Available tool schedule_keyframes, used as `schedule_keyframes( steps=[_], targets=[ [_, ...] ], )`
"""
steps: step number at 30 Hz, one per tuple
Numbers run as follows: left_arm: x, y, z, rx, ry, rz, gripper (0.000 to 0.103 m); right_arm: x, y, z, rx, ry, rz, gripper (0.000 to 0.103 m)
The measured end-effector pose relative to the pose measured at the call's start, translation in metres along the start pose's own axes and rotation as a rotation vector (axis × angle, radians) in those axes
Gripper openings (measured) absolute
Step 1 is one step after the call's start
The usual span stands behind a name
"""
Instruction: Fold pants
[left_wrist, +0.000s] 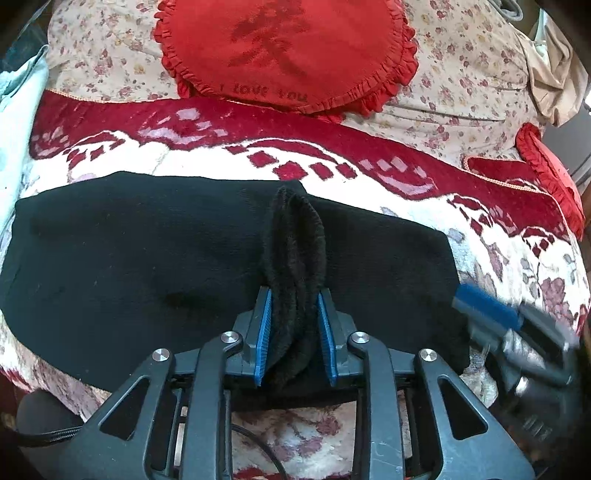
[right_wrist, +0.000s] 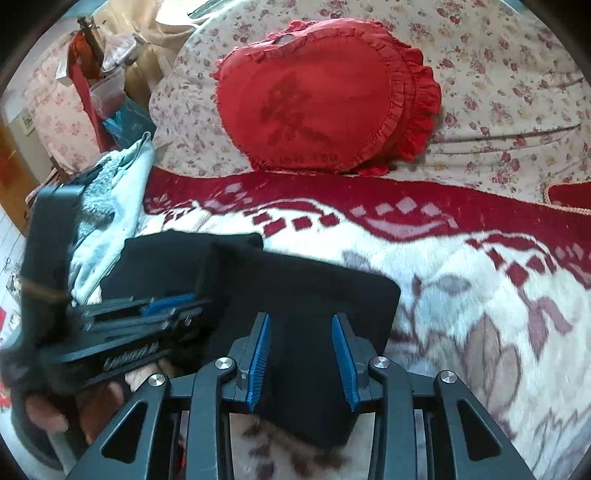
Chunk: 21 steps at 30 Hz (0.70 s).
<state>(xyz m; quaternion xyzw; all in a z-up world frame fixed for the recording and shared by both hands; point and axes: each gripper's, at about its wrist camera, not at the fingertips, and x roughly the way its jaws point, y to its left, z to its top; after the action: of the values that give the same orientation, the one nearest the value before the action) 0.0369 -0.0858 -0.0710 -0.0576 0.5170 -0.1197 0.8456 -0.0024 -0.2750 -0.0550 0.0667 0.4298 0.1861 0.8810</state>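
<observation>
Black pants (left_wrist: 147, 251) lie folded across a red and white blanket (left_wrist: 517, 258). My left gripper (left_wrist: 295, 291) is shut on a raised ridge of their fleecy cloth near the front edge, and the bunch stands up between the blue pads (left_wrist: 264, 332). The right gripper (left_wrist: 484, 306) shows blurred at the pants' right end. In the right wrist view my right gripper (right_wrist: 300, 317) is shut on the thick folded end of the pants (right_wrist: 295, 280), whose lower corner hangs just above the blanket (right_wrist: 461, 295). The left gripper (right_wrist: 166, 306) appears blurred at the left, with a hand (right_wrist: 55, 406) on it.
A red heart cushion (left_wrist: 284, 51) leans on the floral backrest (left_wrist: 461, 74) behind the pants. A second red cushion (left_wrist: 546, 177) lies at the right. A pale blue garment (right_wrist: 110, 206) is heaped at the left end, with clutter (right_wrist: 103, 74) beyond it.
</observation>
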Motion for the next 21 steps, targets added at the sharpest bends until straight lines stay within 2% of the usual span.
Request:
schedule_keyframes(
  steps=[4, 6, 9, 14, 21],
  targets=[
    [-0.003, 0.001, -0.003, -0.008, -0.011, 0.014, 0.034, 0.016, 0.003, -0.019, -0.026, 0.059, -0.038, 0.033],
    [-0.008, 0.001, -0.005, -0.009, -0.014, 0.026, 0.036, 0.014, 0.007, -0.017, -0.044, 0.061, -0.056, 0.033],
    [-0.017, 0.007, -0.007, -0.028, -0.030, 0.030, 0.041, 0.002, 0.012, -0.010, -0.042, 0.052, -0.036, 0.033],
    [-0.031, 0.018, -0.010, -0.047, -0.062, 0.059, 0.041, -0.002, 0.024, -0.003, -0.050, 0.035, -0.025, 0.033],
    [-0.043, 0.038, -0.015, -0.087, -0.083, 0.087, 0.041, 0.017, 0.047, 0.002, -0.077, 0.064, 0.010, 0.033]
  ],
)
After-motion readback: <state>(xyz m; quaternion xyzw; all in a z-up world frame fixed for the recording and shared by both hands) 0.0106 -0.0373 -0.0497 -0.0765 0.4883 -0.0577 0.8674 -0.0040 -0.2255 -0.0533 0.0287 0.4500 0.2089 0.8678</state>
